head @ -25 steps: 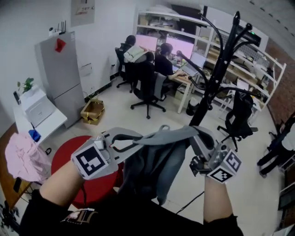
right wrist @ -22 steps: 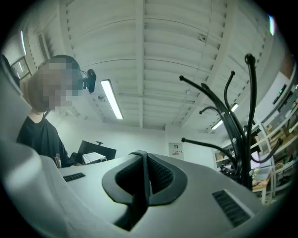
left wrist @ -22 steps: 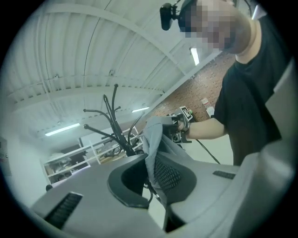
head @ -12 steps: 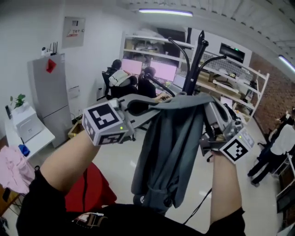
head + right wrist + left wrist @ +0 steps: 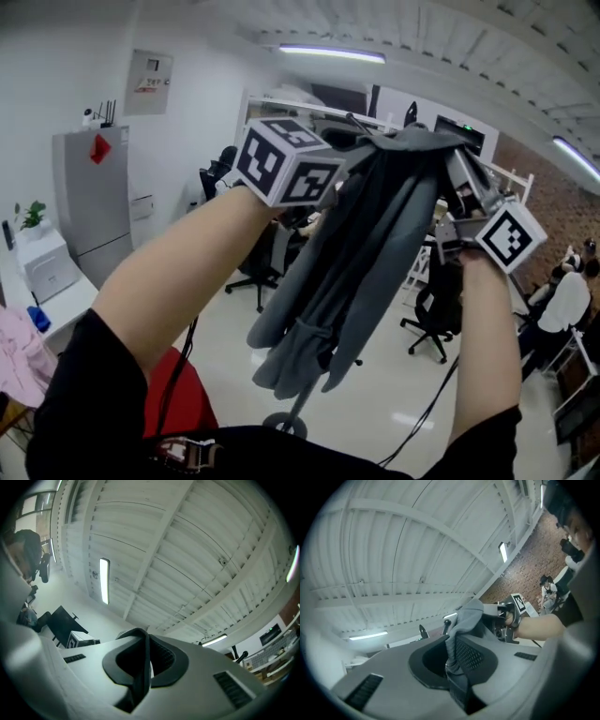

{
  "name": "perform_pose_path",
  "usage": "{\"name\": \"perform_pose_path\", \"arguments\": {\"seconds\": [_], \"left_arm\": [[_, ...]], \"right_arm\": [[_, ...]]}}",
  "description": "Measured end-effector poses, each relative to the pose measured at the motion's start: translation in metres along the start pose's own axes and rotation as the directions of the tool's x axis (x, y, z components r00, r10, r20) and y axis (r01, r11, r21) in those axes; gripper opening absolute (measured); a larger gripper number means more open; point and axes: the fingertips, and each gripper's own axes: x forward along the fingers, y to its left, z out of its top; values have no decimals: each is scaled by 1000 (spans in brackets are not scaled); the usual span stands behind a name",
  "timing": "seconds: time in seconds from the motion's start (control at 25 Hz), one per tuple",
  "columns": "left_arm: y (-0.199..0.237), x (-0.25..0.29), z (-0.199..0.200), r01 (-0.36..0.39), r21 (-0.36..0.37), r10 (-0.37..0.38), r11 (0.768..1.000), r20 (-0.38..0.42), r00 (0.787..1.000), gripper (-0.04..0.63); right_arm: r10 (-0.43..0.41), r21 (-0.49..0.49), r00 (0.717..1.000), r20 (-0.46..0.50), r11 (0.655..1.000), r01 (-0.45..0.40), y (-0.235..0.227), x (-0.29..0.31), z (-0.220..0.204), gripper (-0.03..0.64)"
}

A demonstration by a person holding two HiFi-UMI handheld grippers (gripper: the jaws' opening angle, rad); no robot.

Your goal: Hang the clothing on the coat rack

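The gray garment (image 5: 356, 253) is being clamped in the left gripper (image 5: 457, 653) and right gripper (image 5: 140, 663) while the coat rack (image 5: 410, 114) beyond is being screened by it, so a missed hook is being risked.

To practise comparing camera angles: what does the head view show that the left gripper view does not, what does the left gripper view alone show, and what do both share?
Head view only: the garment hanging down at full length, the fridge and the rack's base on the floor. Left gripper view only: the left gripper's jaws shut on a fold of the garment. Both: the garment stretched across to the right gripper, the ceiling lamp and the brick wall.
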Motion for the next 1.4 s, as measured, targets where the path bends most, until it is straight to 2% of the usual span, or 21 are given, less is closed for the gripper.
{"name": "perform_pose_path", "arguments": {"seconds": [0.08, 0.16, 0.24, 0.4, 0.52, 0.64, 0.8, 1.08, 1.24, 1.4], "left_arm": [[15, 9, 10, -19, 0, 19, 1000, 3, 1000, 11], [28, 19, 18, -37, 3, 37, 999, 1, 999, 11], [37, 31, 23, -50, 2, 50, 999, -4, 999, 11], [51, 59, 29, -75, -6, 75, 997, -22, 997, 11], [60, 76, 22, -91, -37, 90, 995, -40, 995, 11], [59, 88, -6, -97, -62, 92, 993, -89, 992, 11], [44, 96, -36, -66, -81, 56, 995, -120, 991, 12], [31, 91, -49, -38, -106, 25, 994, -118, 993, 12], [23, 83, -51, -28, -147, 16, 989, -81, 997, 12], [10, 68, -48, -35, -166, 35, 985, -4, 999, 12]], "right_arm": [[-39, 3, 999, -1, 999, 39, -16, 8, 5, 11], [-113, -5, 994, -15, 994, 113, -39, 11, 7, 11], [-184, -38, 982, -37, 982, 183, -63, 10, 7, 11], [-256, -115, 963, -87, 963, 246, -95, 20, 6, 12], [-334, -180, 928, -165, 935, 304, -115, 26, -14, 12], [-371, -255, 891, -262, 917, 307, -119, 27, -47, 12], [-323, -265, 878, -353, 935, 238, -105, 22, -80, 14], [-226, -171, 869, -441, 971, 166, -71, 17, -113, 15], [-168, -23, 892, -420, 984, 174, -47, 18, -115, 15], [-145, 117, 924, -355, 973, 197, -38, 5, -111, 15]]}}
